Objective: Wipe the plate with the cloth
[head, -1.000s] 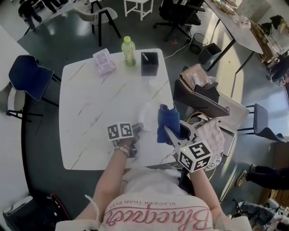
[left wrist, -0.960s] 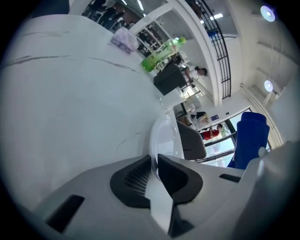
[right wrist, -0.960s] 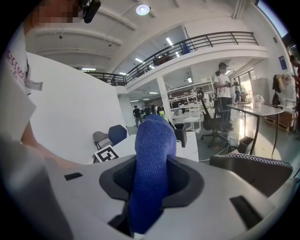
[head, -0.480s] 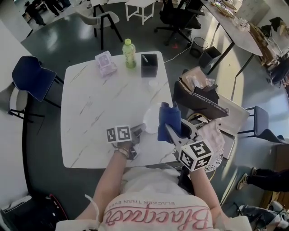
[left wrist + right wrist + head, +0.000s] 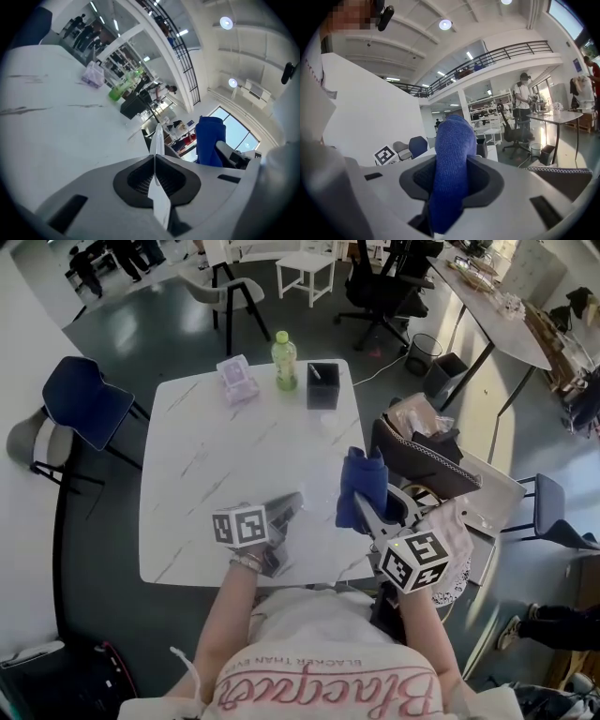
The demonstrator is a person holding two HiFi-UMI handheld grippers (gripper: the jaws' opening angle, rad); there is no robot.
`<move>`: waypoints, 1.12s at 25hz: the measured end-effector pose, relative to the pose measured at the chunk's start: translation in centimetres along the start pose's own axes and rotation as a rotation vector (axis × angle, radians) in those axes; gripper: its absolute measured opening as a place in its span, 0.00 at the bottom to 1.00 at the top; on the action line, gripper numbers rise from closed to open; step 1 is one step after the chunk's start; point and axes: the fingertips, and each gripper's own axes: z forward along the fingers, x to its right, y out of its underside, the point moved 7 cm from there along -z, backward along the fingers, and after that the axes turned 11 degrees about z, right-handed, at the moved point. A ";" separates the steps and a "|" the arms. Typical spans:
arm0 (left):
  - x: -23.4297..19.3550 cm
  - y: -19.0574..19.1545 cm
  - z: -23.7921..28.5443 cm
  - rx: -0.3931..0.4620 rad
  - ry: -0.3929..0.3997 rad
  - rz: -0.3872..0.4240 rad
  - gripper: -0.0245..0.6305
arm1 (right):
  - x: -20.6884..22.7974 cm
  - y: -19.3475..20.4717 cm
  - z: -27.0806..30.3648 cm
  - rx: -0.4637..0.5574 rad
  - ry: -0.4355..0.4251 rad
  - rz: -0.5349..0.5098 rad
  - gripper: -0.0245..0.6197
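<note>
Blue knit cloth (image 5: 452,154), soft and light, pinched mid-fold in right gripper (image 5: 451,187). Thin plate (image 5: 158,140), likely stiff, slick and breakable, clamped edge-on by its rim in closed left gripper (image 5: 154,161), over counter (image 5: 206,456). Calls for firm rim hold.

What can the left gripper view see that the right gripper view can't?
Only the left gripper view shows the plate, seen edge-on and pinched in the left hand-held gripper. It also shows the green bottle and the pink box on the table. Only the right gripper view shows a person standing at a long desk far away. Both views show the blue cloth, clamped in the right hand-held gripper.
</note>
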 end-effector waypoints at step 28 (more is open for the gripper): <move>8.0 -6.4 -6.7 0.192 0.062 0.300 0.05 | -12.0 -4.0 4.0 -0.002 -0.139 -0.638 0.23</move>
